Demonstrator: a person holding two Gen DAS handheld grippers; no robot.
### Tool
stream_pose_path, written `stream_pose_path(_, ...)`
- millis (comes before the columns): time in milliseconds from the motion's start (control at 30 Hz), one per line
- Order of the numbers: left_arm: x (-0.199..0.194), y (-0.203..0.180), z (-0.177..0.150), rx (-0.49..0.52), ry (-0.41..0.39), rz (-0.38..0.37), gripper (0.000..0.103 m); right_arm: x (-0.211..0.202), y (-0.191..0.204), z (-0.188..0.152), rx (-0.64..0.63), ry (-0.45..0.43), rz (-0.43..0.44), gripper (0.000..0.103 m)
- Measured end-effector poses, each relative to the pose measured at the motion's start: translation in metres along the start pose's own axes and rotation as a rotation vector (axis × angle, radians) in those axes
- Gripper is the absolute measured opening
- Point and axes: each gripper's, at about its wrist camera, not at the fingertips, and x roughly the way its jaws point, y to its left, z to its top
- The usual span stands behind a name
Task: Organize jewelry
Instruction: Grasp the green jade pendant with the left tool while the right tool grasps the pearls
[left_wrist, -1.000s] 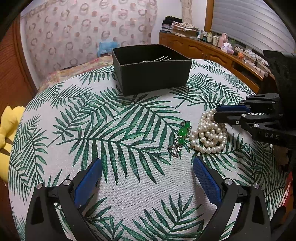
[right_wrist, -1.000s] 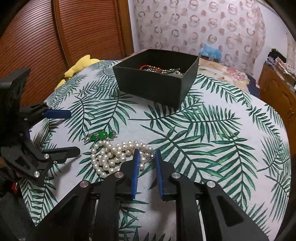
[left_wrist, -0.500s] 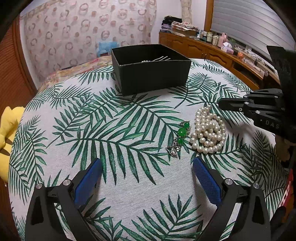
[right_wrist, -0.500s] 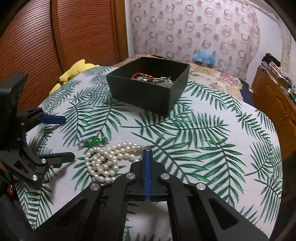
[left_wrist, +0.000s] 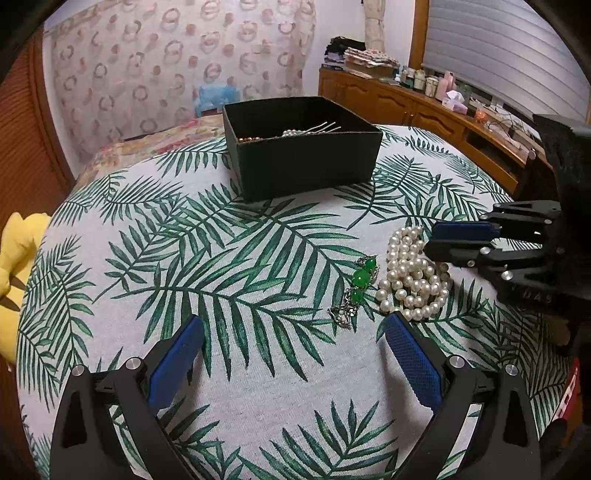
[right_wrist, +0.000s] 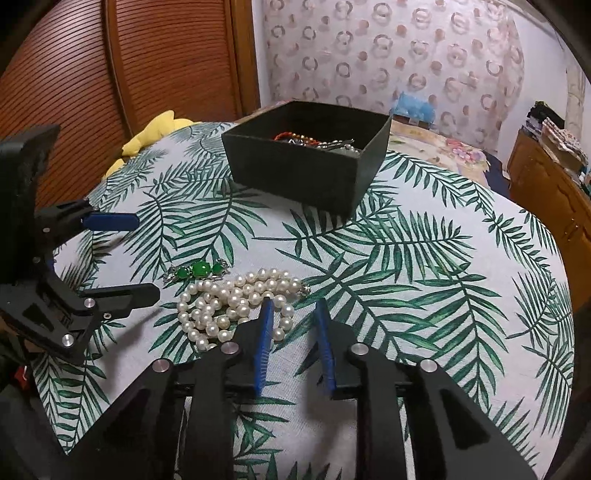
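Observation:
A white pearl necklace lies in a heap on the leaf-print tablecloth. Just left of it rests a silver piece with green stones. My right gripper is at the heap's edge and its jaws are opening. A few beads sit between the blue pads, which do not press on them. My left gripper stands wide open and holds nothing, near the green piece. The black box at the far side holds other jewelry.
A yellow plush toy lies off the table's left edge. A wooden sideboard with bottles and clutter runs along the right. A slatted wooden door stands behind the left side.
The right gripper closed on nothing and drew back from the pearls, then came down at the heap again with its jaws parted. The heap stretched out a little. The left gripper stayed still.

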Motion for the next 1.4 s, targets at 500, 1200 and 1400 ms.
stream_pose_path(500, 0.011, -0.023, 0.017, 0.094, -0.004, -0.035, 0.057, -0.022, -0.024, -0.001, -0.015, -0.022, -0.133, 0.008)
stream_pose_path(1200, -0.004, -0.020, 0.032, 0.071, -0.085, -0.056, 0.011, -0.065, -0.021, 0.029, -0.032, -0.147, -0.132, 0.008)
stream_pose_path(1400, -0.027, -0.010, 0.044, 0.051, -0.146, -0.045, 0.011, -0.090, -0.016, 0.055, -0.051, -0.214, -0.142, 0.008)
